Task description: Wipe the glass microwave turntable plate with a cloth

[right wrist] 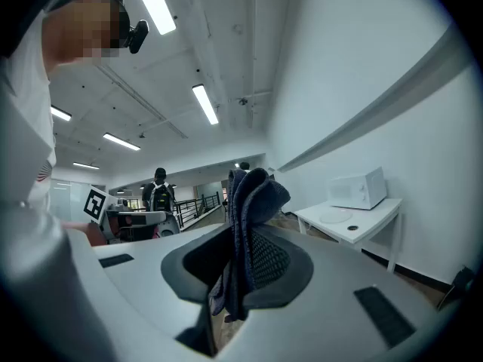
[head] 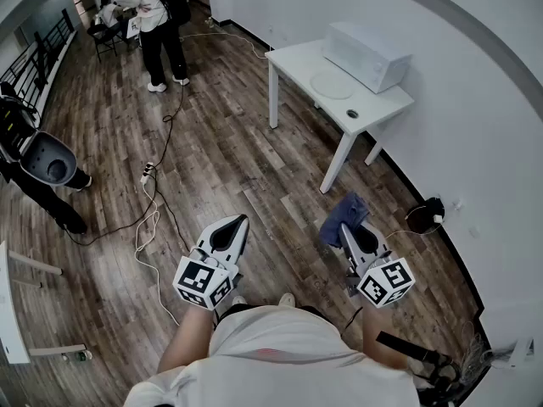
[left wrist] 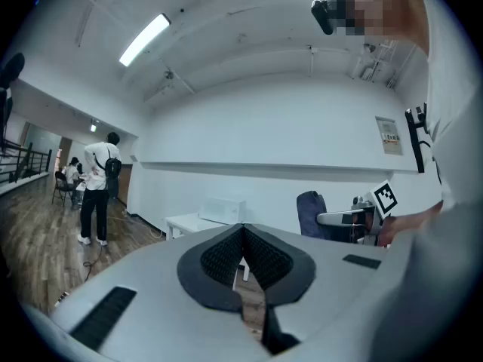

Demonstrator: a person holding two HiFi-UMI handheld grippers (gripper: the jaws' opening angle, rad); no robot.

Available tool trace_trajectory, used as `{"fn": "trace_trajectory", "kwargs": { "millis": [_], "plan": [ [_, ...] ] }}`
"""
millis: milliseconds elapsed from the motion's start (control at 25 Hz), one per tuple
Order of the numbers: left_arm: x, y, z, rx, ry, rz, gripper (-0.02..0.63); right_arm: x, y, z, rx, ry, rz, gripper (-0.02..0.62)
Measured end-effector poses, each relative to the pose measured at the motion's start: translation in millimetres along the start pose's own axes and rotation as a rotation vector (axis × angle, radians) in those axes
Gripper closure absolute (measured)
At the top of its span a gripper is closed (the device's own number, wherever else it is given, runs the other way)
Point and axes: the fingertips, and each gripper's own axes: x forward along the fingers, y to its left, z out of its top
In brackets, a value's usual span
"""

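Observation:
The round glass turntable plate (head: pixel 332 84) lies on a white table (head: pixel 365 119) by the wall, in front of a white microwave (head: pixel 368 54). It shows small in the right gripper view as the plate (right wrist: pixel 335 217). My right gripper (head: pixel 347 227) is shut on a dark blue cloth (head: pixel 343 217), which stands up between the jaws as the cloth (right wrist: pixel 246 225). My left gripper (head: pixel 237 225) is shut with nothing in it, the jaws meeting at the tip (left wrist: pixel 243 236). Both grippers are held near my body, well short of the table.
A small dark object (head: pixel 352 114) lies on the table near the plate. Cables and a power strip (head: pixel 147 173) trail across the wooden floor. A person (head: pixel 159 24) stands far off at the back left. A round black object (head: pixel 427 213) sits by the wall at right.

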Motion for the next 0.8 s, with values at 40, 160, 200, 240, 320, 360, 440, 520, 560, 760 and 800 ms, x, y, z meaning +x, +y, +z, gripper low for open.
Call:
{"fn": "trace_trajectory", "kwargs": {
  "millis": [40,160,200,240,320,360,440,520,560,760,800],
  "plan": [
    [4,-6,-1,0.005,0.000,0.004,0.595,-3,-8,-1,0.001,0.008,-0.004,0.534],
    [16,-21,-5,0.023,0.004,0.007,0.595,-7,-27,-6,0.017,0.026,-0.007,0.534],
    [19,-24,-7,0.029,0.007,0.006,0.595,-7,-30,-8,0.025,0.027,-0.001,0.534],
    [21,-25,-9,0.031,0.012,0.006,0.595,-6,-33,-11,0.030,0.027,0.008,0.534],
    [27,-25,-12,0.022,0.018,0.010,0.595,-3,-36,-16,0.034,0.030,0.020,0.534],
    [29,-25,-13,0.019,0.020,0.009,0.595,-1,-38,-17,0.034,0.035,0.020,0.534],
    [35,-25,-13,0.036,0.026,0.004,0.595,3,-41,-16,0.032,0.040,0.020,0.534],
    [44,-24,-13,0.071,0.031,-0.003,0.595,9,-45,-16,0.030,0.042,0.019,0.534],
    [50,-22,-12,0.080,0.029,-0.009,0.595,12,-48,-16,0.029,0.044,0.017,0.534],
    [83,-3,-9,0.069,0.007,-0.029,0.595,31,-69,-14,0.018,0.050,-0.009,0.534],
    [90,2,-7,0.067,0.003,-0.034,0.595,36,-74,-13,0.016,0.052,-0.014,0.534]
  ]
}}
